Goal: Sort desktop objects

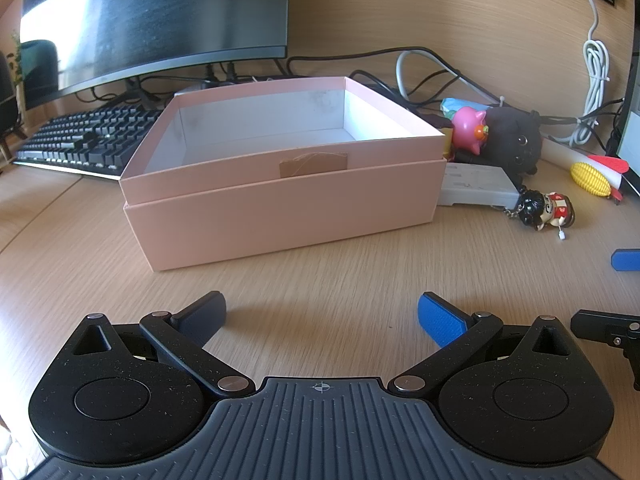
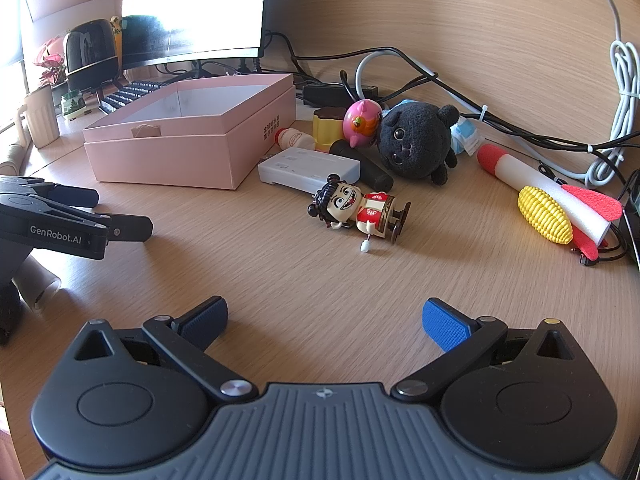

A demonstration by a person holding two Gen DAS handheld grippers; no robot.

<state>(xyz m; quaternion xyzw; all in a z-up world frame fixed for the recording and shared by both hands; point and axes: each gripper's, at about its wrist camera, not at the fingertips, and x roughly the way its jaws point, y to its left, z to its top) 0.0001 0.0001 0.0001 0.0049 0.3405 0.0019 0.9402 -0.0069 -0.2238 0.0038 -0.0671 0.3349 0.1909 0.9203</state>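
Note:
A pink open box (image 1: pixel 280 200) (image 2: pixel 168 156) sits mid-desk with nothing visible inside. Right of it lies a cluster: a wind-up doll figure (image 2: pixel 360 208) (image 1: pixel 546 210), a grey flat case (image 2: pixel 308 166) (image 1: pixel 476 186), a black plush (image 2: pixel 416 140) (image 1: pixel 516 136), a pink round toy (image 2: pixel 362 120) (image 1: pixel 468 126), a yellow corn toy (image 2: pixel 544 216) (image 1: pixel 590 180) and a foam rocket (image 2: pixel 540 188). My left gripper (image 1: pixel 322 320) stands open in front of the box, holding nothing. My right gripper (image 2: pixel 324 324) is open short of the doll, also holding nothing.
A monitor (image 1: pixel 152 20) and black keyboard (image 1: pixel 80 140) stand behind the box. Tangled cables (image 2: pixel 520 128) run along the back wall. A small bottle (image 2: pixel 294 138), yellow block (image 2: pixel 326 128) and black cylinder (image 2: pixel 364 164) lie by the case. A speaker (image 2: pixel 90 52) and cup (image 2: pixel 38 120) are far left.

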